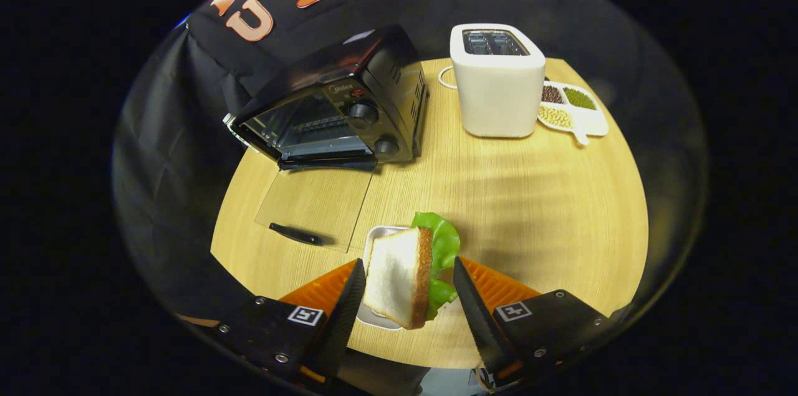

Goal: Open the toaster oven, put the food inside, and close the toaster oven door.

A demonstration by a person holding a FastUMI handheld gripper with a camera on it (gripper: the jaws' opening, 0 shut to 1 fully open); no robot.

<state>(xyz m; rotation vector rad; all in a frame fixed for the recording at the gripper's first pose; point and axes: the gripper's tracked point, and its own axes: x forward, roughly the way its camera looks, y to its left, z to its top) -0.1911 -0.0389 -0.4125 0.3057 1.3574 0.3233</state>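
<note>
The toaster oven (330, 110) stands on the round wooden table (530, 209) with its glass door (315, 201) already swung down flat in front of it, the dark handle (295, 234) at the door's near edge, so the opening step looks done. The oven's cavity is open and, as far as can be seen, holds only its wire rack. The sandwich (405, 274), white bread with green lettuce sticking out on one side, sits between the fingers of the gripper (408, 287), on the near side of the oven and a little to the right of the lowered door. It appears raised above a small metal tray (377, 237) that lies just past the door's corner. The fingers stand close on either side of the sandwich; whether both truly press on it cannot be told, since small gaps seem to show. To the right of the oven stands a white toaster (499, 81), and beyond that a white divided dish (576, 110) of beans. Still to do: carry the food into the cavity, release it, then lift the door shut.
</note>
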